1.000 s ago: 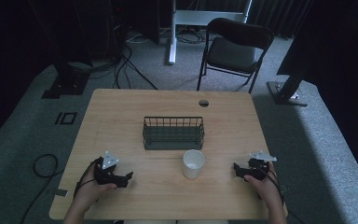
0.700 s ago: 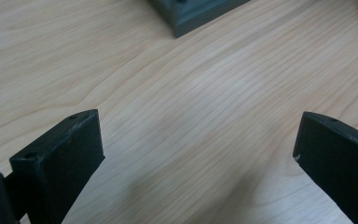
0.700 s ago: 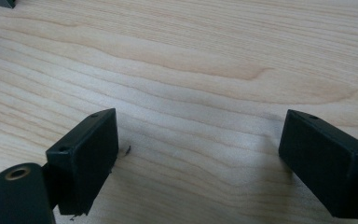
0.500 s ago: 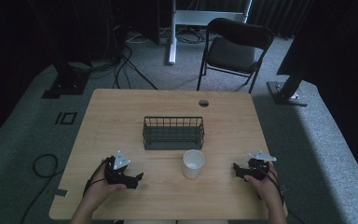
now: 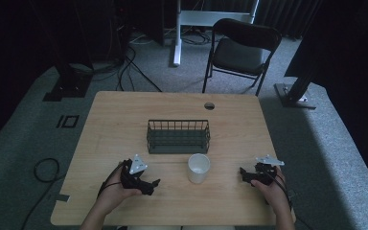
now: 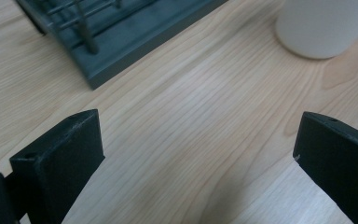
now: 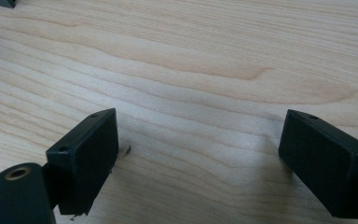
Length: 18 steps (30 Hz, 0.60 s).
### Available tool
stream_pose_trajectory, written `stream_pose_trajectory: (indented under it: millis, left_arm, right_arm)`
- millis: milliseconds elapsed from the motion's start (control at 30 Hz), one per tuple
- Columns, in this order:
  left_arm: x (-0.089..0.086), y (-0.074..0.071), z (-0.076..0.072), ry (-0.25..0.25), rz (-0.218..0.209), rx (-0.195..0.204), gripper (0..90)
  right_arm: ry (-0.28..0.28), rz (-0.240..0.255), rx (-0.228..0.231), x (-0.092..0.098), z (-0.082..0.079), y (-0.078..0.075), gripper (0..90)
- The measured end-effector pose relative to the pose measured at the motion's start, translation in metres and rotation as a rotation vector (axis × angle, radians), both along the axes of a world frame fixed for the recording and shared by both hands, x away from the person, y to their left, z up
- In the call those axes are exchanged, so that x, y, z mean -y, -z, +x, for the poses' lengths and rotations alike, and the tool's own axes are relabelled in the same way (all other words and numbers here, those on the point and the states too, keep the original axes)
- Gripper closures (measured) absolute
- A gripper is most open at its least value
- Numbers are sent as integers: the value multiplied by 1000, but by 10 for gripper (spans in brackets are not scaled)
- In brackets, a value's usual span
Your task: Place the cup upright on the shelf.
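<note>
We see left gripper (image 5: 149, 183) and right gripper (image 5: 245, 173) low over the wooden table (image 5: 124, 115), jaws spread wide, empty; white cup (image 5: 199, 167) between them.

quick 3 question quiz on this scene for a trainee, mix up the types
1. True or false: the white cup sits inside the wire basket.
2. Which gripper is nearer the cup? A. left gripper B. right gripper
3. Fill in: both grippers have their jaws ____.

Key
1. False; the cup stands on the table, in front of the basket.
2. A, judging by the high view.
3. Open, with nothing between them.
</note>
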<state>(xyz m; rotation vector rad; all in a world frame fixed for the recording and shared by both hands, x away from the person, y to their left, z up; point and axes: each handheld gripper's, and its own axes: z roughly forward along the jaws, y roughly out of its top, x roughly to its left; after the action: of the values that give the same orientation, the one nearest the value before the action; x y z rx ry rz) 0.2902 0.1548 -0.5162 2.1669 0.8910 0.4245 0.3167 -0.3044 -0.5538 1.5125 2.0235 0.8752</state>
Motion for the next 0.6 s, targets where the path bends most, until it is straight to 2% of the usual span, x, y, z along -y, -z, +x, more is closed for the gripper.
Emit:
stream_pose_trajectory:
  millis: [333,600]
  left_arm:
    - [24,-6,1,86,-63,-2,18]
    - [43,-9,4,135,-75,14,18]
  right_arm:
    - [-2,0,0,0,0,0,114]
    - [-10,0,0,0,-1,0,114]
